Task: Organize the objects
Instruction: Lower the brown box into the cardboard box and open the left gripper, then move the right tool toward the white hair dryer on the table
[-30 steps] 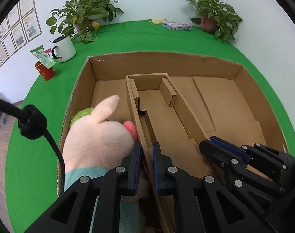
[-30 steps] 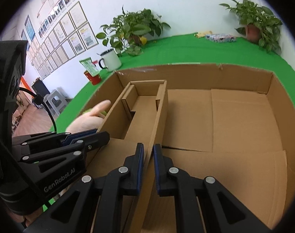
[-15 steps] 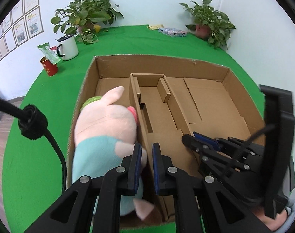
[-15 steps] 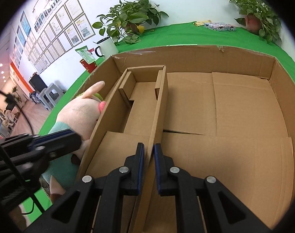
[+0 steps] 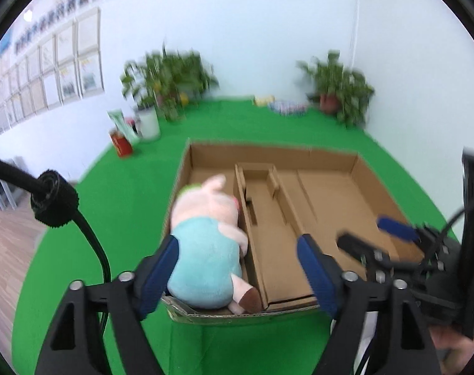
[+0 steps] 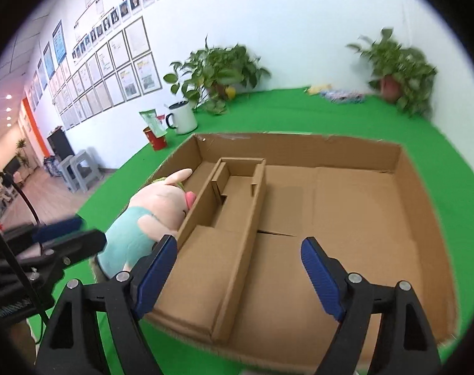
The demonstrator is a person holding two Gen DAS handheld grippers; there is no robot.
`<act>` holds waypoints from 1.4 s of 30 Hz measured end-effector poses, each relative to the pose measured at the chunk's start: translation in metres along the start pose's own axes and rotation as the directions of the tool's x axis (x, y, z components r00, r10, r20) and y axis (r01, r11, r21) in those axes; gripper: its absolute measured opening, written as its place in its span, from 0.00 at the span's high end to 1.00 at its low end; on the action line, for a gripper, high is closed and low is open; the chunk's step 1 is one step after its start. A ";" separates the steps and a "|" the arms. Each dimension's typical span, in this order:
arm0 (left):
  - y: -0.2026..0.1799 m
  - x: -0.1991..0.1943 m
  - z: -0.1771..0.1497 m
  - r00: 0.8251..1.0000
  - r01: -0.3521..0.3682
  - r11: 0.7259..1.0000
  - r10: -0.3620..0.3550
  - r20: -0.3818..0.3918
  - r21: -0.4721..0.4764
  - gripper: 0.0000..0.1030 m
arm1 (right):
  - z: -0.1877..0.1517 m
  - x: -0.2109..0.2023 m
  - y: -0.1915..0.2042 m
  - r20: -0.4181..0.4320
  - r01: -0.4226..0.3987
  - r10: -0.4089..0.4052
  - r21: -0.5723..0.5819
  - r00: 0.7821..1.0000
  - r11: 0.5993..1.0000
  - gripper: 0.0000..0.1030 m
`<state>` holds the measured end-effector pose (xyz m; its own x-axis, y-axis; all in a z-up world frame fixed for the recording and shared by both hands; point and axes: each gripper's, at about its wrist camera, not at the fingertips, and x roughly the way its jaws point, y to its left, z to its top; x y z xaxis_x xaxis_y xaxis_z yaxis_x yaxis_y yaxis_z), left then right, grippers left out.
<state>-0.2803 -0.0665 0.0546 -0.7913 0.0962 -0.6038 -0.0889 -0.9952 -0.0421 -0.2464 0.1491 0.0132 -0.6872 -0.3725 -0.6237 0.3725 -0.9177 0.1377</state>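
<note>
Green counter [image 6: 299,115] all the way across, white walls behind, and the left wall is lined with framed sheets [image 6: 112,62]. Two plants at the back: one [image 6: 218,68] left of centre, one [image 6: 399,65] in the right corner. A white mug [image 6: 182,118] stands by the left plant, with a red cup [image 6: 155,137] and a green packet [image 6: 151,118] beside it. Some small packs [image 6: 340,95] lie near the right plant, too blurred to tell what they are. Off the counter's left edge there's wood floor and grey stools [image 6: 79,168].

Middle of the counter, a wide, shallow box [image 6: 299,143], open on top, with a cardboard divider [image 6: 243,206] running front to back. Left of that divider, in the narrow left section, lies the plush pig [image 5: 205,237], teal shirt toward the cameras, pink head pointing away.

Left tool [image 5: 237,268]: jaws wide, having just been opening, nothing pinched. The pig sits beyond its fingers on the left-hand side, apart from the pads, with the box's near edge below. Right tool [image 6: 238,272]: also wide, also just opened, nothing gripped. It hangs over the box's near side, with the divider in line between its fingers and the pig off to its left.
</note>
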 end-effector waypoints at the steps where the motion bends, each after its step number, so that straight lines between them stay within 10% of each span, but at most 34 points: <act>1: -0.003 -0.012 -0.002 1.000 -0.006 1.000 0.006 0.030 0.009 0.21 | -0.005 -0.009 0.000 0.005 0.022 -0.022 -0.003 1.000 1.000 0.21; 11: -0.037 -0.120 -0.048 0.969 -0.060 0.997 0.047 0.241 0.044 0.01 | -0.064 -0.086 -0.004 0.061 0.173 -0.175 0.041 0.983 0.984 0.21; 31: -0.049 -0.145 -0.095 0.984 0.033 0.999 -0.036 0.172 0.019 0.01 | -0.120 -0.125 0.004 0.045 0.198 -0.200 0.038 0.979 0.979 0.21; 42: -0.021 -0.088 -0.104 0.955 0.293 0.947 -0.296 -0.004 -0.131 0.01 | -0.132 -0.112 0.002 0.018 0.125 -0.126 0.007 0.992 0.992 0.21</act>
<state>-0.1461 -0.0562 0.0256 -0.7272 0.3866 -0.5672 -0.2369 -0.9169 -0.3212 -0.0860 0.2072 -0.0181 -0.7393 -0.2567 -0.6225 0.2791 -0.9582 0.0637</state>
